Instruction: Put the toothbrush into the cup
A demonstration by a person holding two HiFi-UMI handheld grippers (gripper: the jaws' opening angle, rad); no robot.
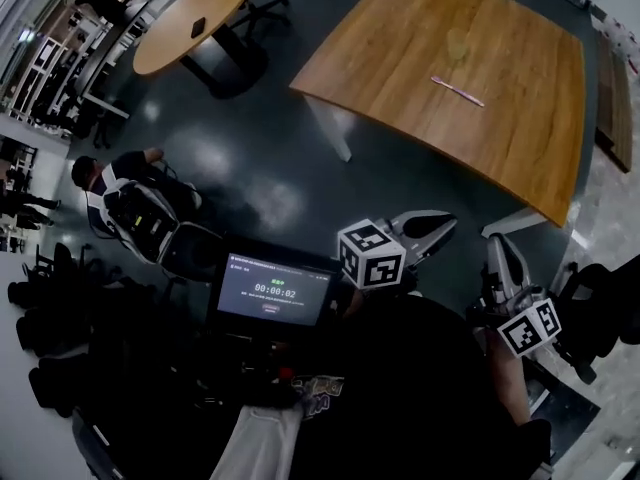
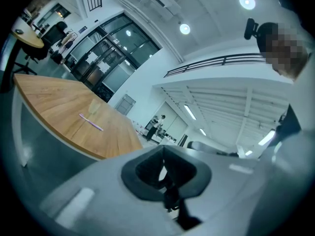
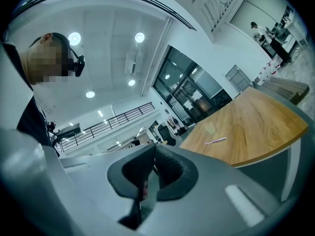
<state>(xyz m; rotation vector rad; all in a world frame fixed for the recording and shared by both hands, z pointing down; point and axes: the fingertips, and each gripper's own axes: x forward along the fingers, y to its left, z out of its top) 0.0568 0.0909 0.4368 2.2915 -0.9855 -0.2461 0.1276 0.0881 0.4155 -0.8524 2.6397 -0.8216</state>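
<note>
A pink toothbrush (image 1: 457,91) lies flat on the big wooden table (image 1: 400,58), with a clear cup (image 1: 457,45) standing just beyond it. Both grippers hang low near my body, well short of the table. My left gripper (image 1: 448,224) is shut with nothing in it, and so is my right gripper (image 1: 497,245). In the left gripper view the toothbrush (image 2: 91,122) and cup (image 2: 93,107) are small and far, above the closed pads (image 2: 170,168). The right gripper view also shows the toothbrush (image 3: 215,141) and cup (image 3: 210,129) far beyond its closed pads (image 3: 165,168).
A dark screen (image 1: 272,290) with a timer stands in front of me on the dark floor. A person (image 1: 110,183) sits at the left. An oval table (image 1: 190,20) with chairs is at the back left. The white table leg (image 1: 330,128) faces me.
</note>
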